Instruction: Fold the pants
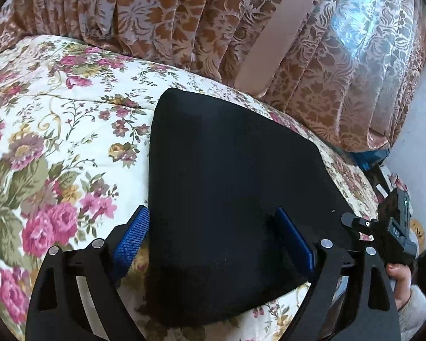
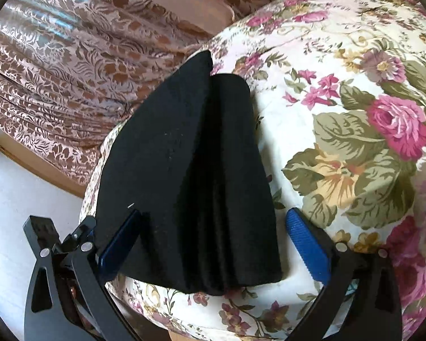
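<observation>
The black pants [image 1: 227, 187] lie folded into a compact stack on a floral bedspread [image 1: 56, 147]. My left gripper [image 1: 213, 236] is open and straddles the stack's near end: its left blue pad [image 1: 133, 238] is at the fabric's edge and the right one lies over the cloth. In the right wrist view the pants [image 2: 184, 156] show several stacked layers at their near end. My right gripper [image 2: 213, 241] stands wide open around that end, its right pad [image 2: 306, 244] clear of the cloth above the bedspread [image 2: 355, 142].
A brown patterned curtain [image 1: 241, 28] hangs behind the bed. The bed's edge drops to a pale floor [image 2: 20, 199] beside the pants. A person's hand [image 1: 400, 278] holds a black gripper body at the right of the left wrist view.
</observation>
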`<state>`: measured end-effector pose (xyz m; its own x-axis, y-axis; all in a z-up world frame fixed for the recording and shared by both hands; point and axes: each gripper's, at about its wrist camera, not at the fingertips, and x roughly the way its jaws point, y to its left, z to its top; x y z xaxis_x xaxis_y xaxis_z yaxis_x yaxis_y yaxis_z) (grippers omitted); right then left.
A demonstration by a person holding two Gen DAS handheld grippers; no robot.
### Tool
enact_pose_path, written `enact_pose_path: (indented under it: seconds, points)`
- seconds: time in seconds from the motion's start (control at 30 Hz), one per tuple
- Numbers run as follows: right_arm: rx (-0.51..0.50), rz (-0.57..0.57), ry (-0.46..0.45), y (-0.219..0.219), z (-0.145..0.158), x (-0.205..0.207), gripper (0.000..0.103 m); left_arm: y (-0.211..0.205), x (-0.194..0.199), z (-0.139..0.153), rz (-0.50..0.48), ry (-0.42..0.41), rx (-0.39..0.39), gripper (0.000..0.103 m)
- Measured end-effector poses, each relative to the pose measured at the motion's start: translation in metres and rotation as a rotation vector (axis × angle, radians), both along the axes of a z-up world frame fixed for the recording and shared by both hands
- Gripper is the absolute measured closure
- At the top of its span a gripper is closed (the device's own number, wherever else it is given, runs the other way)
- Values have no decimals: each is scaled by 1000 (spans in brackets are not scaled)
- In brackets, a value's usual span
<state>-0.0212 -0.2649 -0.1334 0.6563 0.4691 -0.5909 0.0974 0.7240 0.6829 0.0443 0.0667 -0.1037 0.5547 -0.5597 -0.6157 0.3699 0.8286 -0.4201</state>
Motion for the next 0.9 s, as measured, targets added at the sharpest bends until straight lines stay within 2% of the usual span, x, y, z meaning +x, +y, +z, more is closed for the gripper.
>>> enact_pose_path:
  seconds: [0.17, 0.33, 0.43, 0.5, 0.6, 0.8, 0.9]
  points:
    - [-59, 73, -83, 8, -3, -10, 2, 2, 6, -10, 10, 57, -47, 15]
    - [-65, 18, -123, 12, -3, -13, 2, 5, 6, -25, 35, 117, -133, 11]
    - [-73, 37, -117, 14, 0, -6, 4, 2, 6, -19, 16, 110, -92, 11]
    - [-56, 51, -114, 12, 0, -1, 15, -1, 9, -12, -12, 121, -78, 11]
    - [4, 47, -93, 6, -3, 8, 22, -3, 11, -11, -36, 123, -57, 11]
    - [-9, 79, -97, 6, -4, 7, 27, 0, 9, -18, -61, 123, -86, 16]
    - [-23, 71, -103, 8, -4, 5, 29, -3, 9, -16, -80, 114, -60, 20]
